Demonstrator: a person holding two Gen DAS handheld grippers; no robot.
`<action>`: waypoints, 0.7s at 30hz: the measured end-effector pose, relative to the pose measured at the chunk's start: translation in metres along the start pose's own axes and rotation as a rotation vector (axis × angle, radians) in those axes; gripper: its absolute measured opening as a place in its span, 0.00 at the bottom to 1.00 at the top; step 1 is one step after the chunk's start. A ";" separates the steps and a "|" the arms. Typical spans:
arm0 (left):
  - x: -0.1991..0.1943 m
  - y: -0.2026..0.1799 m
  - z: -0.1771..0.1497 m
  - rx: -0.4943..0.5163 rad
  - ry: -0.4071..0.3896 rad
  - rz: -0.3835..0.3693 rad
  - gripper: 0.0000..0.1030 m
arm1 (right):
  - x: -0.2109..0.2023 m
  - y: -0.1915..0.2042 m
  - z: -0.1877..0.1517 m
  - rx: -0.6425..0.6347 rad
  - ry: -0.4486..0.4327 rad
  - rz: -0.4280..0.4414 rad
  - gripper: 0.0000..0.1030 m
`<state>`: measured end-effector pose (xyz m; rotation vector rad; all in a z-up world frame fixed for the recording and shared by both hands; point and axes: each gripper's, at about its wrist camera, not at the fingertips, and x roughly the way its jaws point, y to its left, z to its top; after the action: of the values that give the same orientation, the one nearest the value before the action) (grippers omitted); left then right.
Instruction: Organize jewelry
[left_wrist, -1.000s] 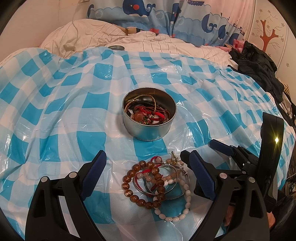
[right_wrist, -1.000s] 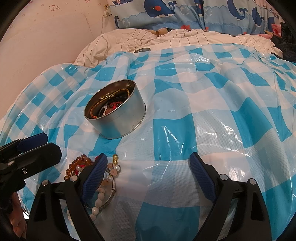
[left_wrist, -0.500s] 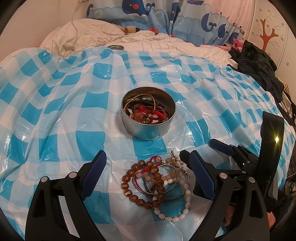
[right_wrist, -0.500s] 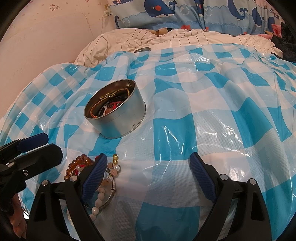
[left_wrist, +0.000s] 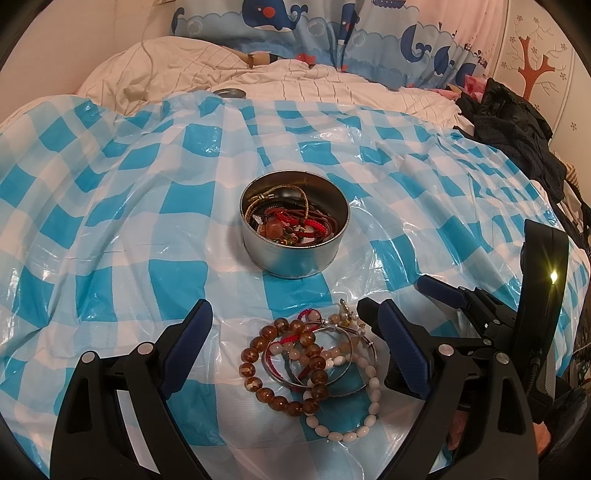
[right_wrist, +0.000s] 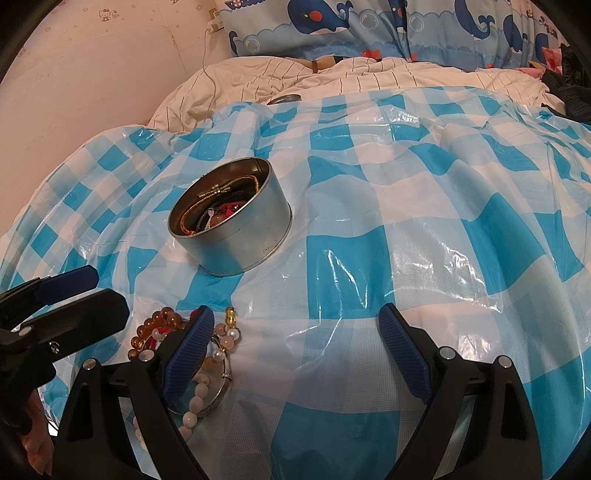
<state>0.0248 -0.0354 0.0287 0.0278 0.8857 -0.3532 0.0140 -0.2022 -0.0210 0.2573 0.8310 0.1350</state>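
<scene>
Little had changed in the last second: both tools, left (left_wrist: 295, 343) and right (right_wrist: 295, 343), stayed open and empty over the bracelets (left_wrist: 314, 362) near the tin (left_wrist: 295, 236), grasp still pending.

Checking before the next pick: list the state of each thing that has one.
Round tin: upright, lidless, jewelry inside.
Loose bracelets: tangled pile on the plastic sheet, outside the tin.
Left gripper: open, straddling the pile, holding nothing.
Right gripper: open, empty, beside the pile.
</scene>
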 end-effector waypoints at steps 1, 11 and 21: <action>0.000 0.000 0.000 0.000 0.000 0.000 0.85 | 0.000 0.000 -0.001 0.000 0.000 0.000 0.85; 0.001 -0.003 -0.003 0.004 0.003 0.000 0.85 | 0.000 0.000 -0.001 -0.001 0.001 -0.001 0.85; 0.002 -0.003 -0.001 0.005 0.004 -0.001 0.85 | 0.001 0.000 -0.001 -0.002 0.002 -0.002 0.85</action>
<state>0.0239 -0.0381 0.0271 0.0325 0.8885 -0.3566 0.0139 -0.2016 -0.0220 0.2547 0.8331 0.1345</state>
